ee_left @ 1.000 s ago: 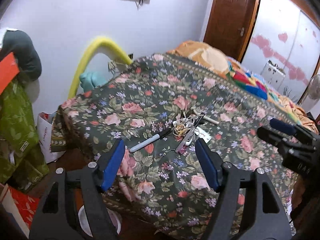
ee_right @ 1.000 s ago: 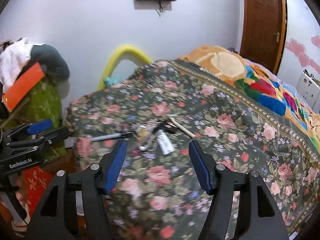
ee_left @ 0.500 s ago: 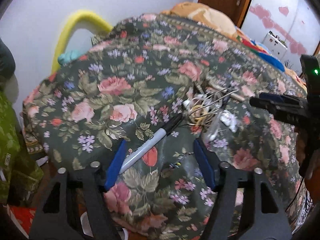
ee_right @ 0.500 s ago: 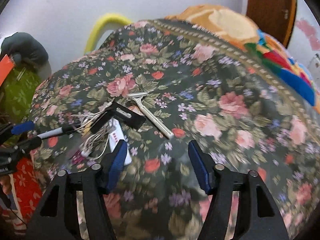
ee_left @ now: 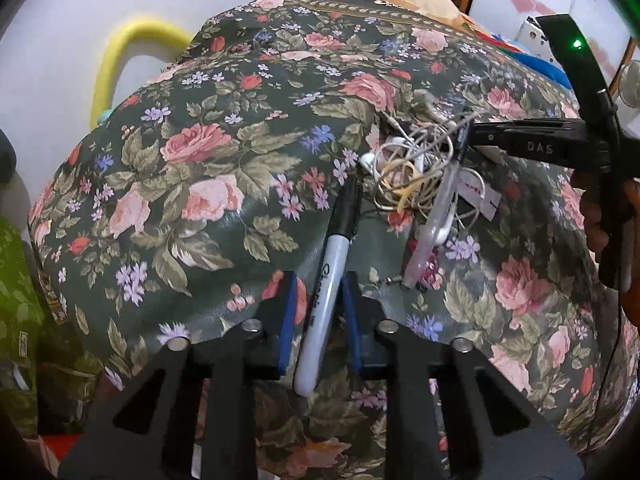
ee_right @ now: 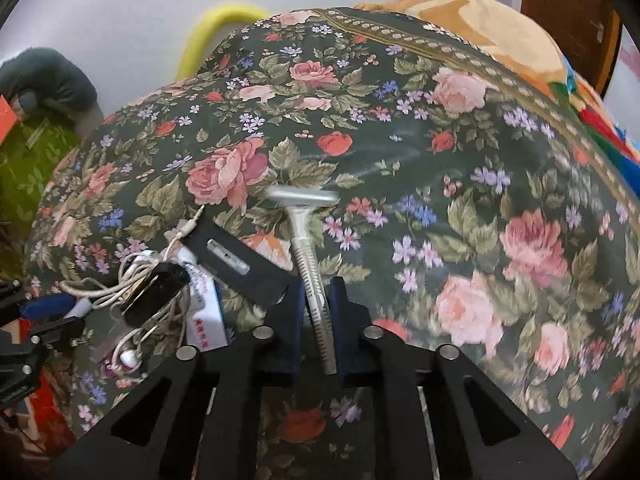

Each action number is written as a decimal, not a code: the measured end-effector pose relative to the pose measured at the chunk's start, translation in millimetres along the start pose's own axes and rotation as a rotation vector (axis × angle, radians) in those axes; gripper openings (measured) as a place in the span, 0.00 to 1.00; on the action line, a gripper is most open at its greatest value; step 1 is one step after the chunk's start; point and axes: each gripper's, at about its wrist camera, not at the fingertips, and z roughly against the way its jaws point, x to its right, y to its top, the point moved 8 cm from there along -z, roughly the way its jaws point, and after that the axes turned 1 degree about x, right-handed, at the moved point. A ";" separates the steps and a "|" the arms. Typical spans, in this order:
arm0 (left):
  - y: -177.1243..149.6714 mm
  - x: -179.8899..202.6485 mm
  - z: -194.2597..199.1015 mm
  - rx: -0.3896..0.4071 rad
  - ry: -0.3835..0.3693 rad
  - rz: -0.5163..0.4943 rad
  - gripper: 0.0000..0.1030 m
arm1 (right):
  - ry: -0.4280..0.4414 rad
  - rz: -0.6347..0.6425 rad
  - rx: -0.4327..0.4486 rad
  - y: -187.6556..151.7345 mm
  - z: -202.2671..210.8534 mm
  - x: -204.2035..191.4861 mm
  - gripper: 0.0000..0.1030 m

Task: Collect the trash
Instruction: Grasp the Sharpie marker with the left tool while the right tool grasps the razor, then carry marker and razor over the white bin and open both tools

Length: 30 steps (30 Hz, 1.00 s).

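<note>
A grey marker with a black cap lies on the flowered bedspread. My left gripper is closing on its barrel, blue pads against both sides. In the right wrist view a silver razor lies head away from me. My right gripper is closing on its ribbed handle, the pads pressing it. A tangle of white earphone cable lies just beyond the marker's cap. The right gripper shows side-on past that tangle.
Left of the razor lie a black flat case, a small white box and the cable tangle. A clear pen lies beside the marker. A yellow foam arch and green bags stand off the bed's left edge.
Both grippers came down to the bedspread with jaws wide. The left jaws have drawn in around the marker, and the right jaws around the razor handle.
</note>
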 end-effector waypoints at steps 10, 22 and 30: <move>-8.7 6.3 0.0 -0.036 -0.043 0.095 0.11 | -0.031 -0.073 -0.034 -47.7 33.9 16.8 0.09; 3.2 4.3 -8.1 -0.032 -0.046 0.128 0.11 | -0.080 -0.101 0.000 -57.9 39.0 13.0 0.09; 5.3 17.3 19.1 -0.004 -0.058 0.102 0.10 | -0.037 -0.166 0.037 -53.0 66.5 -0.9 0.08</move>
